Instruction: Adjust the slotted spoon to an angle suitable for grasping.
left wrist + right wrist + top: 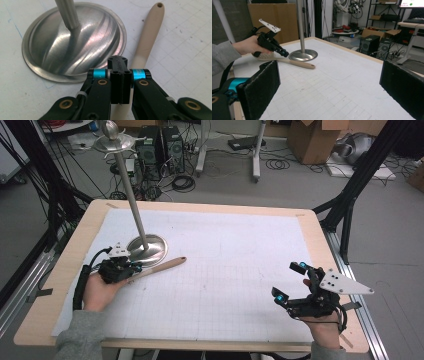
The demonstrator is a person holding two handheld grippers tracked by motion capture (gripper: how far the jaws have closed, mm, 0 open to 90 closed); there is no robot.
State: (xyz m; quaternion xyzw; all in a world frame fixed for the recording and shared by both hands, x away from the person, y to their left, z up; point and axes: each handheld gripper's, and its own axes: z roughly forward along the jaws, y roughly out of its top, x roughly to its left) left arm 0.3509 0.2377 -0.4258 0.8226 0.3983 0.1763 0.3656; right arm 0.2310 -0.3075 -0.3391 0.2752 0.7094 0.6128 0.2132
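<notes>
1. Covering most of the wooden table is a white gridded mat, its faint lines running across the whole working area; the light wood shows as a border all round it.
2. A metal stand rises from a round, shiny base on the mat's left half; its thin pole leans toward the high camera and ends in a small dish and knob at the top.
3. A spoon with a pale beige handle lies on the mat just beside the base, its handle end pointing toward the table's middle.
4. The left gripper sits low over the spoon, next to the base. In the left gripper view its jaws stand pressed together above the handle; whether they actually pinch the spoon I cannot tell.
5. The right gripper rests at the mat's right near corner, well apart from the spoon, with its jaws spread wide and nothing between them; its pads frame bare mat in the right gripper view.
6. Beyond the table lies a grey floor with loose cables, black computer towers and cardboard boxes.
7. Black frame struts slant down at both sides of the table.
8. The right gripper view shows shelving and a desk further back in the room.
</notes>
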